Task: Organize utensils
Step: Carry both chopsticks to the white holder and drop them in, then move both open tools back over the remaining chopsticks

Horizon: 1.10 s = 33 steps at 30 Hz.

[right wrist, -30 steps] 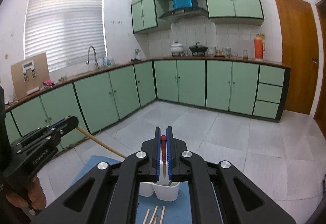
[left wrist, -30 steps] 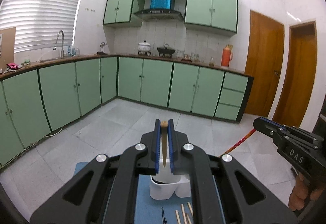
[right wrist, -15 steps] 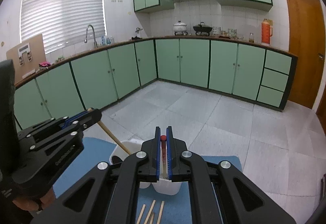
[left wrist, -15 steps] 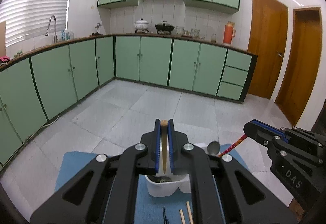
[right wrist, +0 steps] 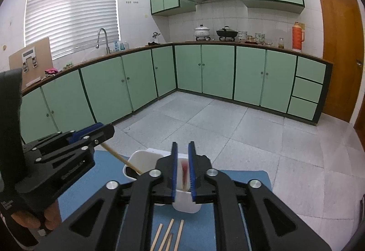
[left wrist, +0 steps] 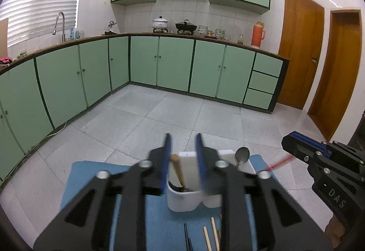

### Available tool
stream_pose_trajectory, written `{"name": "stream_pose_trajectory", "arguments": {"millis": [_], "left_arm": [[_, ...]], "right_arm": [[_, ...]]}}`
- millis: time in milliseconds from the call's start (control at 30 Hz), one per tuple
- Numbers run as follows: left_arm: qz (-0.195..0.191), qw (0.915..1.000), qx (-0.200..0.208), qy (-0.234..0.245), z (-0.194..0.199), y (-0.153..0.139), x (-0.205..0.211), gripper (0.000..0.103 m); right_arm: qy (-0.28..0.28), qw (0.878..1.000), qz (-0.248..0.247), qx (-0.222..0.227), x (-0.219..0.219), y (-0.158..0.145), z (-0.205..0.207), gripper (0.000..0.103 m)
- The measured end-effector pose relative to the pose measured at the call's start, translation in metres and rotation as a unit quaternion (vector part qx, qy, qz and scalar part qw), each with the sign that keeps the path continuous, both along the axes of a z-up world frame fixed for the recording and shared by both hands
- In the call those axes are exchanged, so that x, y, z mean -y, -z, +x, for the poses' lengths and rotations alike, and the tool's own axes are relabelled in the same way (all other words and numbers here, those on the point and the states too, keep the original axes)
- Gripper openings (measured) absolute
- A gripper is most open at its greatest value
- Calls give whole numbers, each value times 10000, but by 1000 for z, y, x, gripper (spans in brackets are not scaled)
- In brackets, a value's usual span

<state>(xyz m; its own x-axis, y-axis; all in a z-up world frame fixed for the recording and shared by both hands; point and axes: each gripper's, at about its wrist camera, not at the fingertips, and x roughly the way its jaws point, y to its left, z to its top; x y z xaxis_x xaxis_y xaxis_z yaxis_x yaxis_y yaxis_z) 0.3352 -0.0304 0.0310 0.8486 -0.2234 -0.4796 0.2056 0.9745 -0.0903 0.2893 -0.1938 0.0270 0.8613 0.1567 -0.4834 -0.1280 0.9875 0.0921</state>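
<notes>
My left gripper (left wrist: pixel 182 159) released wooden utensil (left wrist: pixel 178 168) into holder (left wrist: pixel 182 200) | right gripper (right wrist: pixel 182 168) seemingly loosed red utensil (right wrist: pixel 185 173) | chopsticks (right wrist: pixel 168 237) remained.

A wooden-handled utensil (left wrist: pixel 178 170) leans in the white holder (left wrist: pixel 182 202); loose chopsticks (right wrist: pixel 170 236) lie on the mat before it.

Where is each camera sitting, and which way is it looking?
Left wrist: rides the left tool, looking forward over the white plastic utensil holder toward green kitchen cabinets; the right tool shows at right.
Right wrist: rides the right tool, facing the same way; the left tool and a hand show at left.
Both share the holder, blue mat and wooden-handled utensil.
</notes>
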Motion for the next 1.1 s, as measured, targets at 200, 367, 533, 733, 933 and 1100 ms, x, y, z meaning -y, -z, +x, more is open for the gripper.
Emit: {"name": "stream_pose_trajectory", "arguments": {"millis": [200,367,533,733,933,1100], "left_arm": [[-87,10000,36,-27,-16,2,-7,46],[-93,9997,191,-141,-33,-1,-16,66],[-132,9985,472,-245,-61,-8,-28,88],[-151,9982,505,-279,-95,-1,-38,91],[-50,9989,404,-222,-127,12,-42,93],[105,9996,238,-121,-153,30,-41,93]], "right_arm": [[60,9999,52,98,5,-3,-14,35],[174,9995,102,262,14,-7,-33,51],[413,9978,157,489,24,-6,-61,83],[612,9961,166,610,28,7,-99,95],[589,9969,157,500,25,22,-128,97],[573,9977,184,300,20,41,-150,97]]}}
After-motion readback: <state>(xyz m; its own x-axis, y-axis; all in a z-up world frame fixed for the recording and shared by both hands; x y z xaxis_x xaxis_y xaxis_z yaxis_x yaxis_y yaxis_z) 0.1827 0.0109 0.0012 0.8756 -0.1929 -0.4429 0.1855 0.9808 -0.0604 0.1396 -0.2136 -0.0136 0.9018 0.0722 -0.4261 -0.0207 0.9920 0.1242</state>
